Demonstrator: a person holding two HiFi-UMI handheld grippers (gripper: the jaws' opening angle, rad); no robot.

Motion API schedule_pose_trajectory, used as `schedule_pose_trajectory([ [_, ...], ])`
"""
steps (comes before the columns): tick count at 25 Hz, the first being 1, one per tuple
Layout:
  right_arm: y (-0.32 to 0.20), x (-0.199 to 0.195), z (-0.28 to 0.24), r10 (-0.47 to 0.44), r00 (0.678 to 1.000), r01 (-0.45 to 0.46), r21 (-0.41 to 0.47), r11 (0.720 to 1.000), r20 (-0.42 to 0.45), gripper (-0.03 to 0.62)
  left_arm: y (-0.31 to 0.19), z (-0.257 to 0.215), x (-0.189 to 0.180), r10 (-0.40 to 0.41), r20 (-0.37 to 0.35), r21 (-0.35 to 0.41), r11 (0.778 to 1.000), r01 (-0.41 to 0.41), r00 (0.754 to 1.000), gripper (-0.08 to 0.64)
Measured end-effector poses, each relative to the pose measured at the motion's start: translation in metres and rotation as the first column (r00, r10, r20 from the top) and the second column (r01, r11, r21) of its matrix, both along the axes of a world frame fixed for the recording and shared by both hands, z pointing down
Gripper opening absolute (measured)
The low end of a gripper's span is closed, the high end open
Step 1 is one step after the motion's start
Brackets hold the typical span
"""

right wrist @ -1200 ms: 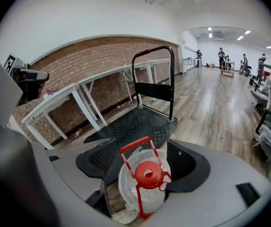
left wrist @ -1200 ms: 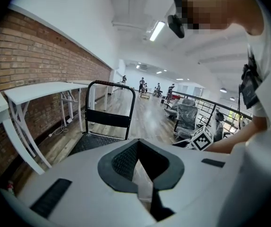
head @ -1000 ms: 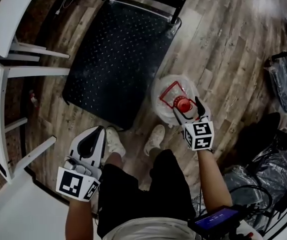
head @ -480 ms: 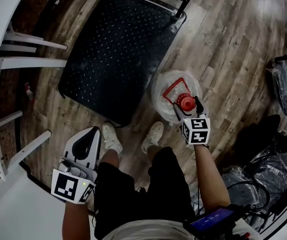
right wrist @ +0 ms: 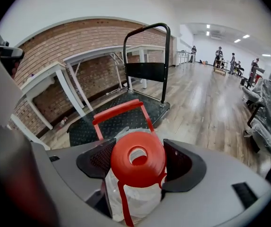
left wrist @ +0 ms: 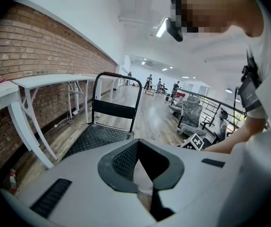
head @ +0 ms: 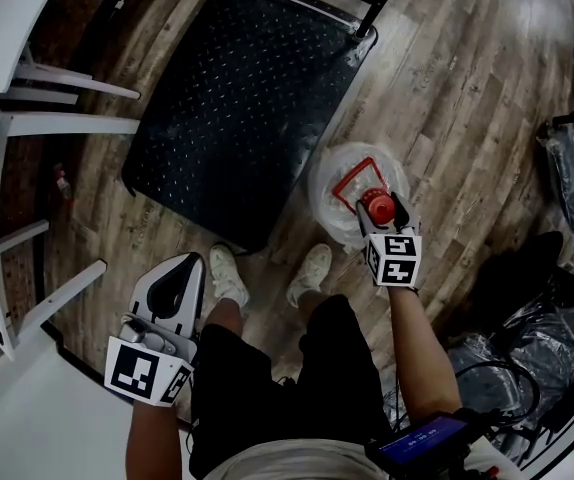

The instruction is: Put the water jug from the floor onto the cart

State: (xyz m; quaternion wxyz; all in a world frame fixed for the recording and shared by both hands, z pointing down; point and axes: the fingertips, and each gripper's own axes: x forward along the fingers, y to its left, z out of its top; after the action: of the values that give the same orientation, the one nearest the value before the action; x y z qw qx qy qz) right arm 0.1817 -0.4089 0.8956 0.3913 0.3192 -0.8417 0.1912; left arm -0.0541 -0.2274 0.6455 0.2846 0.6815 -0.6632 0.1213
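Right tongs (right wrist: 138,161) now sit lower than a second ago, dropped onto the neck of the water jug (head: 329,196). The jaws have just been closing. In the right gripper view the red cap (right wrist: 138,157) fills the space between them, and both pads look pressed to its sides, so I read this as a grip taken on the jug at the cap (firmness not confirmable by eye). The jug is on the wood floor (head: 447,98), upright, just beside the near right corner of the cart (head: 237,118) and apart from it. Its red carry handle (head: 355,171) stands up on the cart side of the cap, untouched. What this means for the task: reach and clamp look done and the lift has not begun. My guess is that the next move is a straight raise, then a short carry over the black deck, watching for the cap slipping under the load. Left tongs (head: 179,280) hang at the person's left, clenched on nothing, with the tips meeting in the left gripper view. Count: one jug, one cap, one handle, one cart with one push bar, two tongs, two shoes (head: 229,276) between cart and body, and two white desks (head: 7,28) by the brick wall, partly cut off.
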Motion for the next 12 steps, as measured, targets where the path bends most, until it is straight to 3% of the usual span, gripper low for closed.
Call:
schedule_pose_trajectory([
  [6,0.002,0.018,-0.018,0.057,0.998,-0.057,-0.004,0.998,0.022,0.318,-0.001,-0.011,-0.005,0.008,0.012,0.015,1.0,-0.008,1.0,0.001],
  [12,-0.002,0.018,-0.088,0.115,0.993,-0.116,0.028,0.993,0.031,0.318,-0.004,-0.03,-0.017,0.006,0.019,0.034,0.999,-0.007,1.0,0.0],
])
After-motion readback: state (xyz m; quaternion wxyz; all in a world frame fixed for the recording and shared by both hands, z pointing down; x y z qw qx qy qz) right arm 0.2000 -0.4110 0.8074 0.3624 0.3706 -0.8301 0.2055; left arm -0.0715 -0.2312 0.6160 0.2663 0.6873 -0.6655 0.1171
